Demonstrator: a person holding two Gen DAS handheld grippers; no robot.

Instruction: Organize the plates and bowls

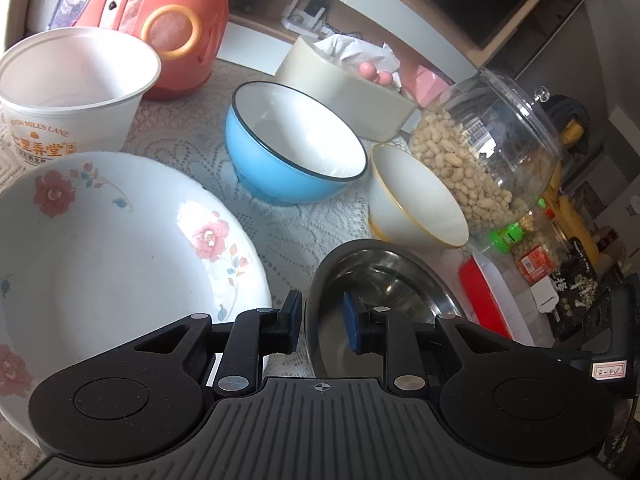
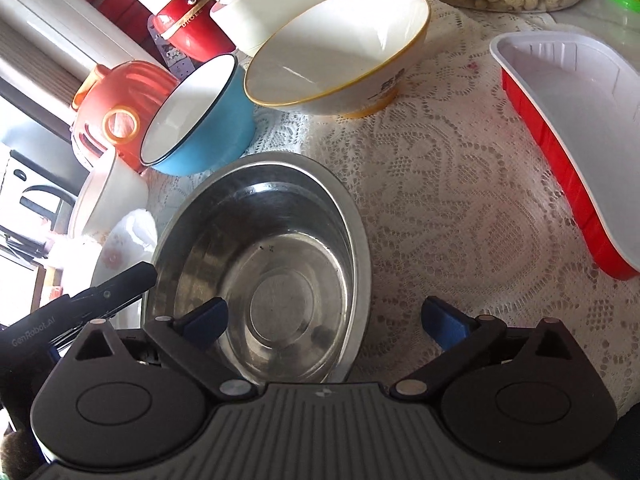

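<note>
A steel bowl [image 1: 384, 280] [image 2: 272, 256] sits on the lace cloth. My left gripper [image 1: 322, 326] straddles its near-left rim, one pad outside and one inside, with a small gap left between the pads. My right gripper [image 2: 324, 322] is open wide over the bowl's near-right rim, its left pad inside the bowl. A floral plate [image 1: 104, 240] [image 2: 120, 248] lies left of the steel bowl. A blue bowl [image 1: 288, 148] [image 2: 200, 120] and a white bowl with a yellow rim [image 1: 416, 196] [image 2: 336, 48] stand behind.
A paper cup [image 1: 76, 88], an orange container [image 1: 172, 20], a beige box [image 1: 348, 84] and a peanut jar [image 1: 488, 148] stand at the back. A red tray with a white inside [image 2: 576, 120] lies to the right on the lace cloth [image 2: 460, 200].
</note>
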